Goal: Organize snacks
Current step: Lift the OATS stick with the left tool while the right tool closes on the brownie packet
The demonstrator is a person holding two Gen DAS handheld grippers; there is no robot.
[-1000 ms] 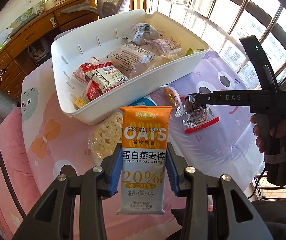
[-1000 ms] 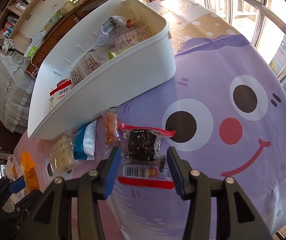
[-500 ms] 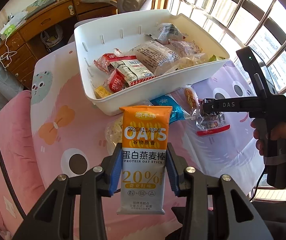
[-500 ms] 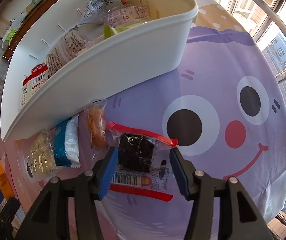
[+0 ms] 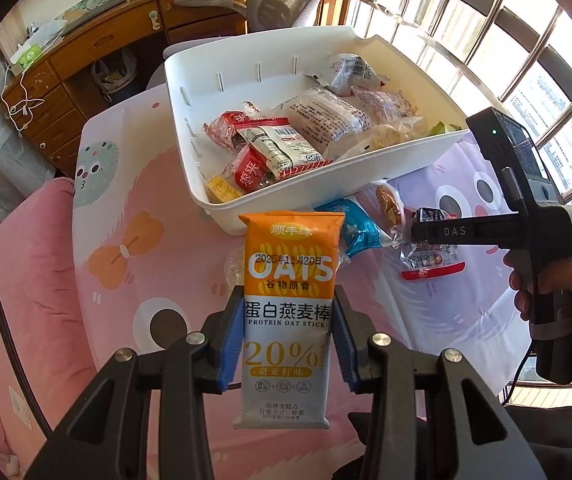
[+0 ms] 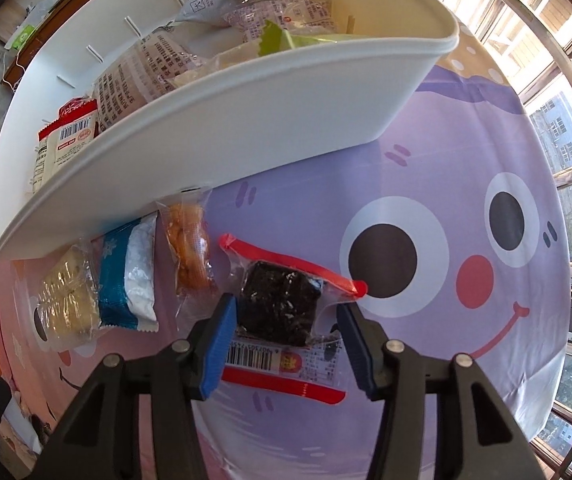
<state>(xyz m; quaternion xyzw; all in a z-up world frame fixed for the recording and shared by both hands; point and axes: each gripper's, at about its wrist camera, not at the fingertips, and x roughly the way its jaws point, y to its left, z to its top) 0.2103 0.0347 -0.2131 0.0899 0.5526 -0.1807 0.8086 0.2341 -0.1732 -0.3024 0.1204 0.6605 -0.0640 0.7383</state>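
Note:
My left gripper (image 5: 289, 336) is shut on an orange oat stick packet (image 5: 289, 312) and holds it upright above the table, in front of the white basket (image 5: 270, 204). The basket holds several snack packets. My right gripper (image 6: 286, 332) is open, its jaws on either side of a clear packet with a dark cake (image 6: 280, 306) lying on the cloth. In the left wrist view the right gripper (image 5: 418, 232) reaches over that packet (image 5: 430, 264).
Beside the dark cake packet lie an orange snack packet (image 6: 188, 248), a blue and white packet (image 6: 130, 276) and a pale cracker packet (image 6: 68, 300), all against the basket's near wall (image 6: 246, 120). Window bars (image 5: 486, 20) stand behind the table; a wooden desk (image 5: 98, 48) is at far left.
My left gripper has risen with the oat stick, so the basket sits lower and nearer in view. My right gripper has closed in on the dark cake packet, jaws still open.

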